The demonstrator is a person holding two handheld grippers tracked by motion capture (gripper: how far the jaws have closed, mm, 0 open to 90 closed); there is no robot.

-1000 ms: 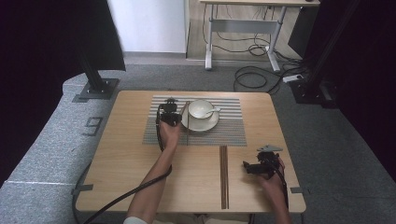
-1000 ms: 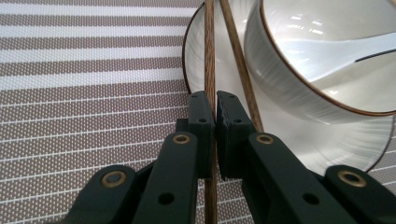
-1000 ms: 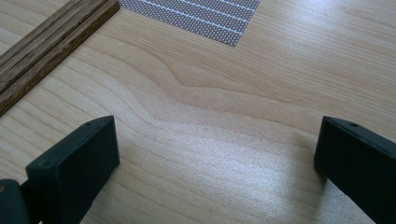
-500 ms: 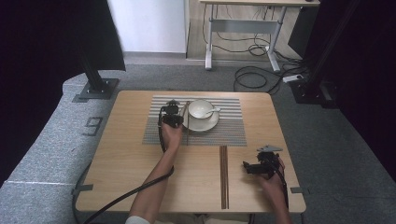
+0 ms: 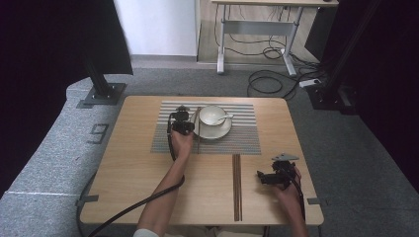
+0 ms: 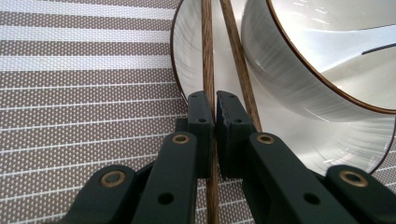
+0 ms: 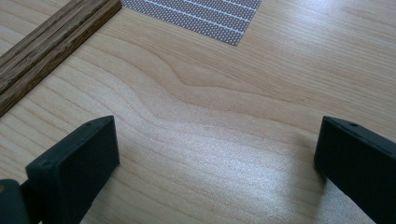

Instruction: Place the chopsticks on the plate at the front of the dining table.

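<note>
The left gripper is clenched on one chopstick lying across the saucer rim beside the bowl; a sideways tug could jolt its loose twin (touching the bowl); the right gripper rests, jaws wide.

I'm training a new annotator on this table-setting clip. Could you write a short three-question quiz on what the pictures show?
1. What is the left tool clamped on?
2. True or false: the right tool holds the chopsticks pair on the table.
3. Where does the bowl sit: A on bare wood, B on a saucer on the striped mat, C beside the mat?

Key: 1. One chopstick, beside the saucer. 2. False; its jaws stand open over bare wood. 3. B.
</note>
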